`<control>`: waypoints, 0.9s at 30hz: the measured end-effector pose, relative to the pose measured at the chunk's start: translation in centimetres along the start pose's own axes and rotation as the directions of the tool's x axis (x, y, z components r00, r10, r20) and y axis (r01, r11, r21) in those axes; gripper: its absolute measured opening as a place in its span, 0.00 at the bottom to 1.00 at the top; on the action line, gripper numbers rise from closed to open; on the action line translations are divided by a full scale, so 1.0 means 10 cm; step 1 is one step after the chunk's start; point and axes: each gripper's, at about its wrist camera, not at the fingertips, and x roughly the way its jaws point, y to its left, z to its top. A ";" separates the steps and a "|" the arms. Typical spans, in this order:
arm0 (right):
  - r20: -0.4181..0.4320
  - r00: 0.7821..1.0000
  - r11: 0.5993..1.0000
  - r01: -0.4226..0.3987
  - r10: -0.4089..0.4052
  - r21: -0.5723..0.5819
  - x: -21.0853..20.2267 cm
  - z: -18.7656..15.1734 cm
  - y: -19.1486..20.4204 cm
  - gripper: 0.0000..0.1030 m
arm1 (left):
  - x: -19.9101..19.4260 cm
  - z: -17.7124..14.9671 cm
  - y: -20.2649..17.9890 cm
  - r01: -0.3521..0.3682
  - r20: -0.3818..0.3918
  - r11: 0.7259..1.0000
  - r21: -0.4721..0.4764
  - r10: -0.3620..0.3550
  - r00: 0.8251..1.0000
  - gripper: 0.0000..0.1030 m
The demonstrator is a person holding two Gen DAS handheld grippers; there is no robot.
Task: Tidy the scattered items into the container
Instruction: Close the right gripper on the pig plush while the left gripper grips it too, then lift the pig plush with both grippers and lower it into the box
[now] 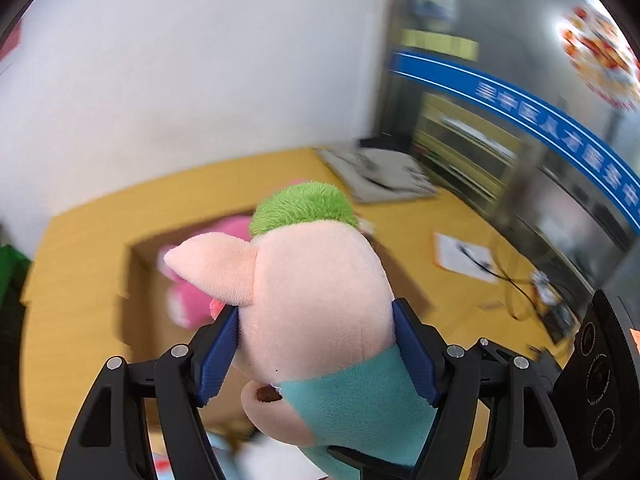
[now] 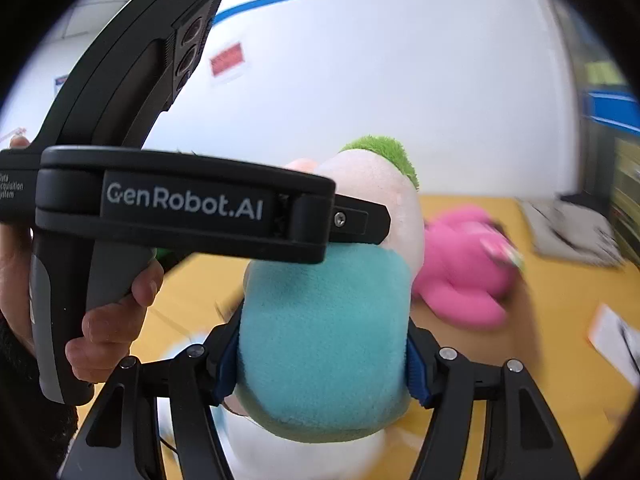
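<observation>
A plush doll (image 1: 320, 280) with a peach head, green hair and a teal shirt hangs above the yellow table. My left gripper (image 1: 314, 308) is shut on its head, with a blue pad pressing into each side. My right gripper (image 2: 324, 324) is shut on the teal body (image 2: 324, 344) lower down. A hand (image 2: 116, 320) holds the left tool's handle, whose finger reaches the doll's head in the right wrist view. Behind the doll, a pink plush toy (image 1: 188, 300) (image 2: 460, 268) lies in an open brown cardboard box (image 1: 140, 264). Both pictures are blurred.
The yellow table (image 1: 80, 280) meets a white wall at the back. A grey stack of sheets (image 1: 380, 172) lies at its far right corner. A white paper with a black cable (image 1: 464, 256) lies to the right. A glass partition with a blue band (image 1: 560, 132) stands beyond.
</observation>
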 end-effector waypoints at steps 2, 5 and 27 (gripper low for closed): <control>-0.023 0.998 0.997 -0.057 0.058 0.047 0.42 0.25 0.09 0.63 | 0.13 0.14 0.38 -0.040 -0.038 0.999 -0.013 0.039 0.998 0.75; -0.081 0.991 0.984 -0.096 0.109 0.148 1.01 0.41 0.10 0.63 | 0.52 0.22 0.94 -0.058 -0.117 0.997 -0.042 0.052 0.992 0.75; -0.463 0.886 0.940 0.150 0.010 0.307 1.97 -0.26 -0.12 0.85 | 1.67 -0.45 1.63 -0.137 -0.369 0.989 -0.057 0.107 0.923 0.87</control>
